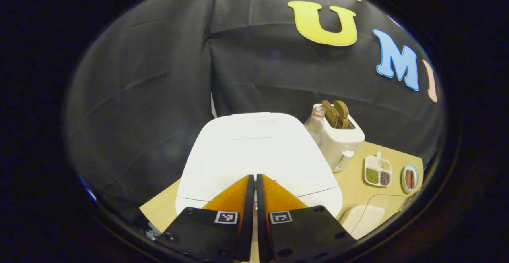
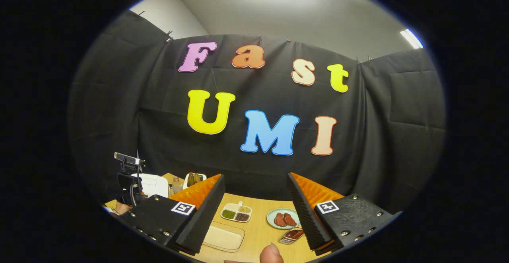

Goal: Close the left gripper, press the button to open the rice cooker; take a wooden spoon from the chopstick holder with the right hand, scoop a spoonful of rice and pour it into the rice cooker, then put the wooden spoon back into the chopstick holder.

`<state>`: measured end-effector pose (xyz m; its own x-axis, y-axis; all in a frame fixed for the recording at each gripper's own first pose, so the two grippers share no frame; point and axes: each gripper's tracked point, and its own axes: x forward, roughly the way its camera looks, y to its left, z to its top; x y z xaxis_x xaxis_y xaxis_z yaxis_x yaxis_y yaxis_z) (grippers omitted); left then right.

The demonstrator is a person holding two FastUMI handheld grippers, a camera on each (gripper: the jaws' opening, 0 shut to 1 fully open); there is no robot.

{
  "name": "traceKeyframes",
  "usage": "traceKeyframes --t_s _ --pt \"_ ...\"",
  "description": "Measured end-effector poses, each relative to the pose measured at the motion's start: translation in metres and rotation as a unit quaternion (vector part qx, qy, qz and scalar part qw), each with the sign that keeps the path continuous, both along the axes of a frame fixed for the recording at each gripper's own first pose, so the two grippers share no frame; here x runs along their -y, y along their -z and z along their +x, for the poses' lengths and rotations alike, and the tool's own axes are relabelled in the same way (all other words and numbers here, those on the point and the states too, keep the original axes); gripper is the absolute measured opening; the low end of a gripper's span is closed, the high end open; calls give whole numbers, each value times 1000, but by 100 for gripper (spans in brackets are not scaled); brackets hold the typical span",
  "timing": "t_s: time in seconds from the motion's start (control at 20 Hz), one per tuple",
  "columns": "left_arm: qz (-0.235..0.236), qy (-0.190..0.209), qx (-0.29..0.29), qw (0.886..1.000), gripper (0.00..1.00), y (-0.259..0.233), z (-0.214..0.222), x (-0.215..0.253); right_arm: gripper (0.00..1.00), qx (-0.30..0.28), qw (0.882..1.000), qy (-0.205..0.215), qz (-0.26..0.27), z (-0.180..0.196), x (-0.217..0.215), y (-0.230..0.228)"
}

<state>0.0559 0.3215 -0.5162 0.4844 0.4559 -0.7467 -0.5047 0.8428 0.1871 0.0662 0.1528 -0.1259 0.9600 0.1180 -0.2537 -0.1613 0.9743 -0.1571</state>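
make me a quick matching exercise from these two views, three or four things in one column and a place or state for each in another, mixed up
Things:
1. left claw
2. right claw
3. rice cooker
4. toaster

States or places:
a. lid down, right under a claw
b. fingers together
c. holds two brown slices, standing beside the rice cooker
d. fingers spread apart, above the table

Pairs: 1-b, 2-d, 3-a, 4-c
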Motion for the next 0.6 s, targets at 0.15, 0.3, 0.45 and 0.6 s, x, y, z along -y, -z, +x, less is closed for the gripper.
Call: traceKeyframes --t_s 0.15,0.3,0.45,0.6 --pt "-28 -17 -6 999 12 2 1 -1 95 2 1000 1 -4 -2 4 1" --pt "-15 -1 -53 998 12 8 0 -2 95 -4 1000 2 9 -3 4 3" --pt "-4 5 -45 999 14 0 10 2 95 -4 1000 4 18 -4 5 -1" --pt "24 9 17 1000 11 -34 27 -4 95 3 1000 10 11 -2 12 -4"
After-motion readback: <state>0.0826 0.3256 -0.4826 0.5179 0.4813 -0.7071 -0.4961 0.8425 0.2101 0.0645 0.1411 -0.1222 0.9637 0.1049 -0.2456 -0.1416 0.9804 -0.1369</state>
